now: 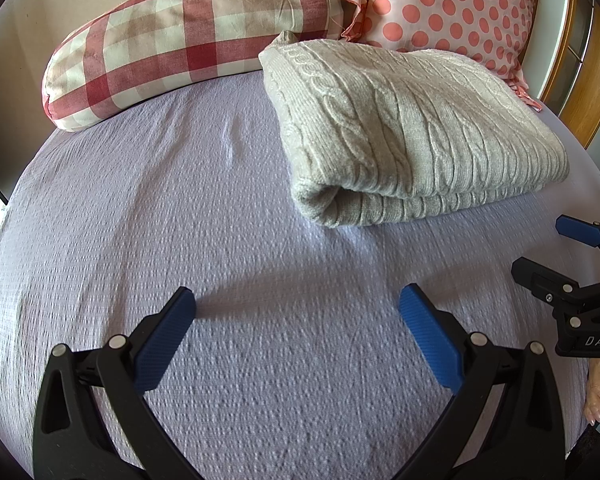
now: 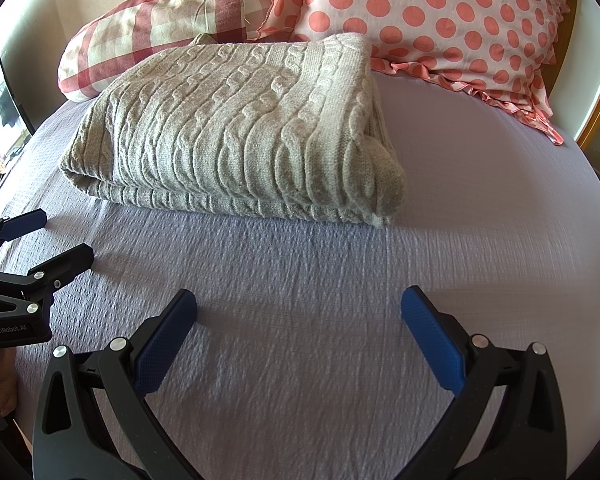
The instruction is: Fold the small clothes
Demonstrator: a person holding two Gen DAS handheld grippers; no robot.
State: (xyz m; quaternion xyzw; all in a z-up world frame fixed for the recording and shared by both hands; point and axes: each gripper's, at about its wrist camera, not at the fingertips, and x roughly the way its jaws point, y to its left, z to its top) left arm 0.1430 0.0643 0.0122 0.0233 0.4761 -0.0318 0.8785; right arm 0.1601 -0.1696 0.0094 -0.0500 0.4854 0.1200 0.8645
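Note:
A beige cable-knit sweater (image 1: 404, 132) lies folded in a thick rectangle on the lilac bed sheet (image 1: 180, 200), near the pillows. It also shows in the right wrist view (image 2: 240, 128). My left gripper (image 1: 298, 300) is open and empty, low over the sheet, short of the sweater's left front corner. My right gripper (image 2: 299, 300) is open and empty, in front of the sweater's right half. Each gripper shows in the other's view: the right one at the right edge (image 1: 540, 252), the left one at the left edge (image 2: 56, 236), both open.
A red-and-white checked bolster (image 1: 172, 40) and a pink polka-dot pillow (image 1: 452, 8) lie behind the sweater at the head of the bed. A wooden bed frame (image 1: 588, 80) runs along the right. The lilac sheet (image 2: 480, 200) spreads around the sweater.

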